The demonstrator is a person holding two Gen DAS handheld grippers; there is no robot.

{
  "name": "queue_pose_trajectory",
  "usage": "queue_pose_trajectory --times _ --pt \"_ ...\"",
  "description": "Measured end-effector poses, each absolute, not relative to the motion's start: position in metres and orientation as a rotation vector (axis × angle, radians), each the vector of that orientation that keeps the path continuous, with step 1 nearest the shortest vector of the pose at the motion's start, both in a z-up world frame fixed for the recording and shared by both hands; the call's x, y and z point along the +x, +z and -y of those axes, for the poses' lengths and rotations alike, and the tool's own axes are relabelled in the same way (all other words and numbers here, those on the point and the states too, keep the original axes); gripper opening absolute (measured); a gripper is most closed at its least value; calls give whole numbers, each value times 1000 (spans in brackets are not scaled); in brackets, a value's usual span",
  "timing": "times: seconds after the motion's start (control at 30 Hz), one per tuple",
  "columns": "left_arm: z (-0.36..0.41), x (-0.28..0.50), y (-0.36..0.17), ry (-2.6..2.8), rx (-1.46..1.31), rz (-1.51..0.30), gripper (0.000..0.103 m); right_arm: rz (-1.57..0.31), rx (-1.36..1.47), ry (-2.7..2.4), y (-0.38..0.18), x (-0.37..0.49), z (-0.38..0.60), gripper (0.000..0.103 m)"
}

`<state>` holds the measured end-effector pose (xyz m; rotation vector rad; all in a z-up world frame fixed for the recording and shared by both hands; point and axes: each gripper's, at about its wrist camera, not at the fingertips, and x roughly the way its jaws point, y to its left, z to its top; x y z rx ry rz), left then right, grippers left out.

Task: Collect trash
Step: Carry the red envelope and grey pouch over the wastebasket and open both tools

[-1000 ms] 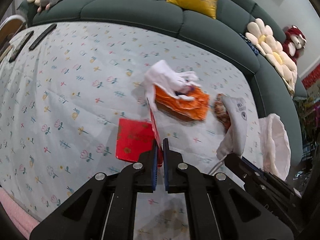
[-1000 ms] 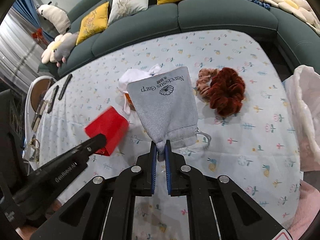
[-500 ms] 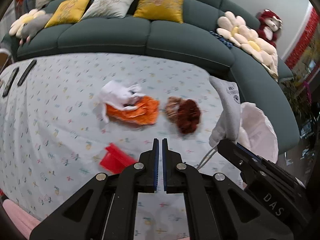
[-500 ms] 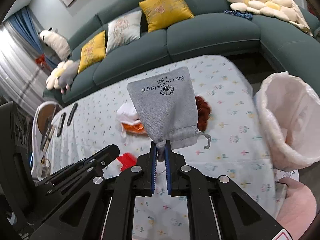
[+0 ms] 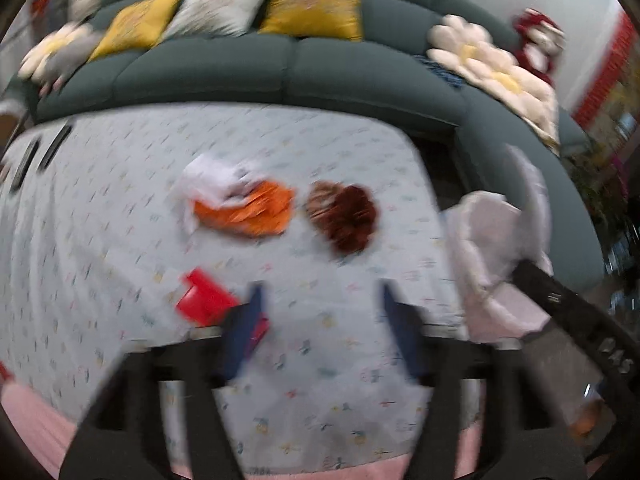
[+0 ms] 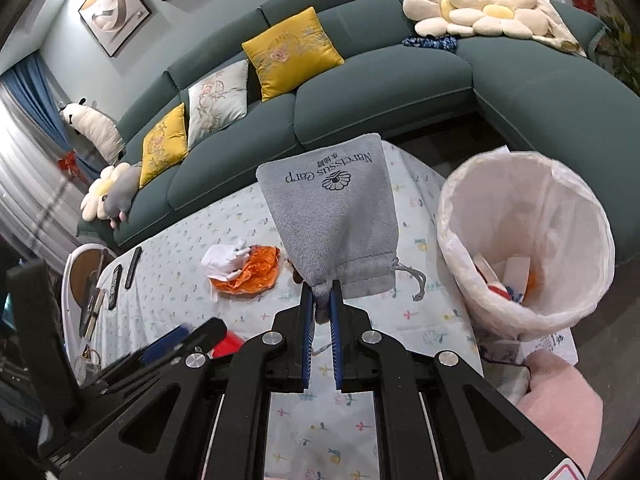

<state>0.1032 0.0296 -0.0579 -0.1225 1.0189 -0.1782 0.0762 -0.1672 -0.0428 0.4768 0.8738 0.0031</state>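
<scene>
Flower-print surface (image 6: pixel 400 320) before a teal sofa (image 6: pixel 360 92): grey drawstring pouch (image 6: pixel 332 216), soft, light and limp, pinched at its gathered neck by the clenched right gripper (image 6: pixel 321 300), lined bin (image 6: pixel 520 240) just right of it; left gripper (image 5: pixel 320 320) opening, empty, red packet (image 5: pixel 204 300) lying beside its left finger.

Left wrist view, motion-blurred. Left tool (image 5: pixel 320 312) jaws opening, nothing between the pads. Red packet (image 5: pixel 204 300) lies on the floral-cloth desk (image 5: pixel 100 220), just beside the left finger. Beyond: orange wrapper (image 5: pixel 248 210) under white crumpled paper (image 5: pixel 212 178), dark red scrunchie (image 5: pixel 348 216). White-lined bin (image 5: pixel 492 248) at right.
</scene>
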Motion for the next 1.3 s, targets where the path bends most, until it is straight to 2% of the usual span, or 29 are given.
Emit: queue_pose_trajectory --times 0.23,0.33,0.43,0.5,0.53,0.67,0.77,1.13,1.2,1.23,1.3 --pt "-85 113 -106 -37 -325 -1134 69 -928 484 23 -68 80 153 8" --pt "-90 119 -116 -35 -360 -1155 64 -953 482 28 -77 85 148 8" --pt "-88 127 -123 -53 -374 -1179 52 -971 485 28 -83 91 146 8" --pt "-84 132 -128 -61 -374 -1198 37 -981 485 29 -87 93 146 8" --pt "-83 134 -131 -65 -374 -1206 33 -986 485 29 -89 95 146 8" --pt "-78 138 -135 -91 -357 -1223 3 -997 484 33 -93 96 146 8" --pt "-73 137 -130 -119 -353 -1208 0 -1000 484 32 -95 97 147 8" --pt "-28 131 -90 -235 -273 -1127 0 -956 517 20 -85 91 163 8" --pt "-33 129 -89 -209 -294 -1121 4 -947 517 13 -82 89 167 8" --pt "-37 129 -90 -187 -305 -1127 9 -946 517 10 -82 89 169 8" --pt "-49 130 -95 -146 -346 -1147 51 -943 519 4 -82 89 172 8"
